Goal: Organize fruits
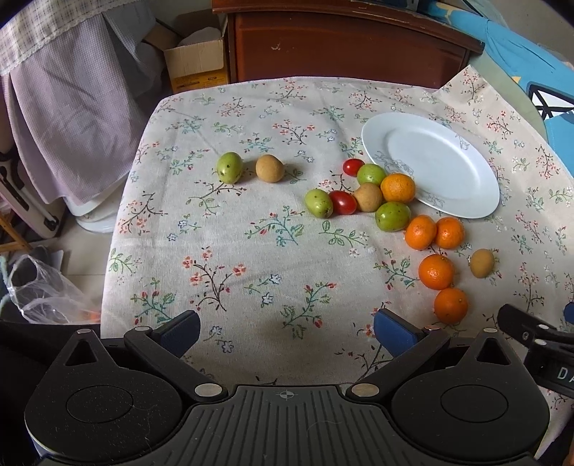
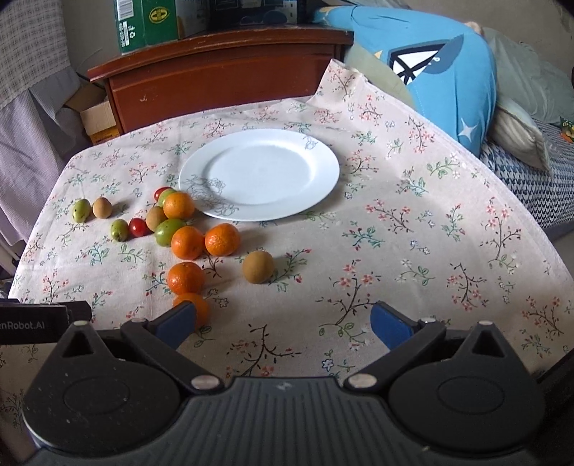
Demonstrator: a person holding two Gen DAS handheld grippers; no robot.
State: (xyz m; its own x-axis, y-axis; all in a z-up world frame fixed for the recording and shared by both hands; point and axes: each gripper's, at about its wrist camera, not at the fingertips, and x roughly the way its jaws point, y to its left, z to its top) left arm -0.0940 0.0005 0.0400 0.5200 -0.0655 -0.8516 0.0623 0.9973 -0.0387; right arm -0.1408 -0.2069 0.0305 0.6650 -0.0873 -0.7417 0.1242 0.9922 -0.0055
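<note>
Left wrist view: floral tablecloth (image 1: pixel 251 229) with the white plate (image 1: pixel 430 165) at upper right, bare. Fruit lies on the cloth, none on the plate. A green fruit (image 1: pixel 229 167) and a brown fruit (image 1: pixel 269 168) sit as a pair apart to the left. The main cluster touches the plate's near rim: two cherry tomatoes (image 1: pixel 342 202), green fruits, a brown one and an orange (image 1: pixel 397 187). Four more oranges trail toward the camera, with a lone brown fruit (image 1: pixel 482 263) beside them. Only this view shows the plastic bag (image 1: pixel 39 286) on the floor at lower left.

Right wrist view: same plate (image 2: pixel 259 174) now centred, cluster to its left. Only this view shows the green carton (image 2: pixel 147 21) on the wooden cabinet (image 2: pixel 222 68) and the blue cushion (image 2: pixel 448 82) at right. The nearest orange (image 2: pixel 195 306) is partly hidden behind the left blue pad.

Left gripper (image 1: pixel 287 331): jaws spread fully wide, nothing between them, only cloth below. Right gripper (image 2: pixel 283 322): jaws likewise fully wide, holding nothing; whether its pad touches the nearest orange cannot be told.
</note>
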